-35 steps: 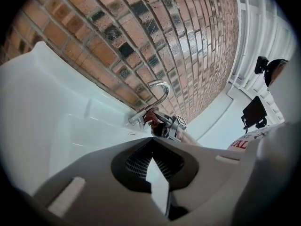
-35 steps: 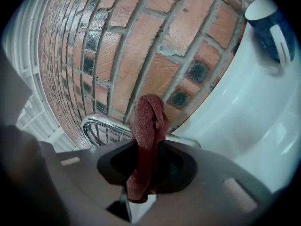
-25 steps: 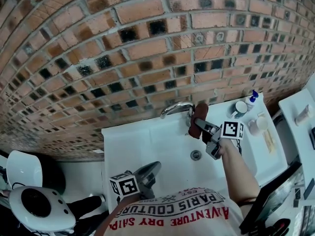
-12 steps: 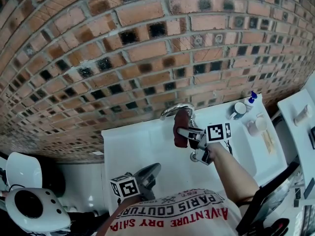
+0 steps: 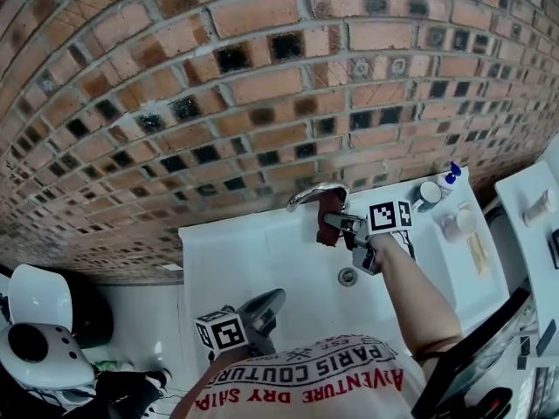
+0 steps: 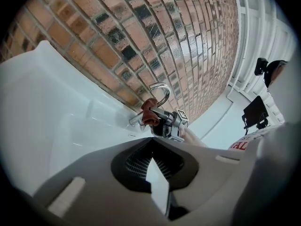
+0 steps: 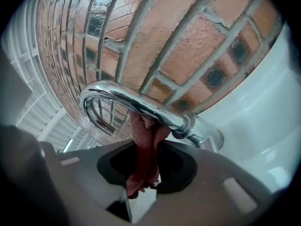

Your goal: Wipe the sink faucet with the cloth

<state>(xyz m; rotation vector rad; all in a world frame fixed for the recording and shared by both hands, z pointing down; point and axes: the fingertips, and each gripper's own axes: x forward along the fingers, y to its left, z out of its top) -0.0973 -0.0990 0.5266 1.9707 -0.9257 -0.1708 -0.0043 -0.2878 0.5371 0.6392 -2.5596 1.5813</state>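
**Cloth brought up against the faucet**

Since the earlier frame, the right gripper (image 5: 337,223) has shifted from under the spout up toward the wall. Its fingers are clamped on the dark red cloth (image 5: 328,213). The cloth sticks out past the fingertips and presses against the underside of the chrome faucet (image 5: 306,194), which arches just above the fingers. The left gripper (image 5: 274,298) is held low at the near rim of the white sink (image 5: 229,253), well apart from the faucet, with its fingers together and nothing between them.

The faucet (image 7: 141,105) hides the top of the cloth (image 7: 143,140) from me. Containers (image 5: 427,194) beside the sink (image 5: 253,260) are too small to identify.
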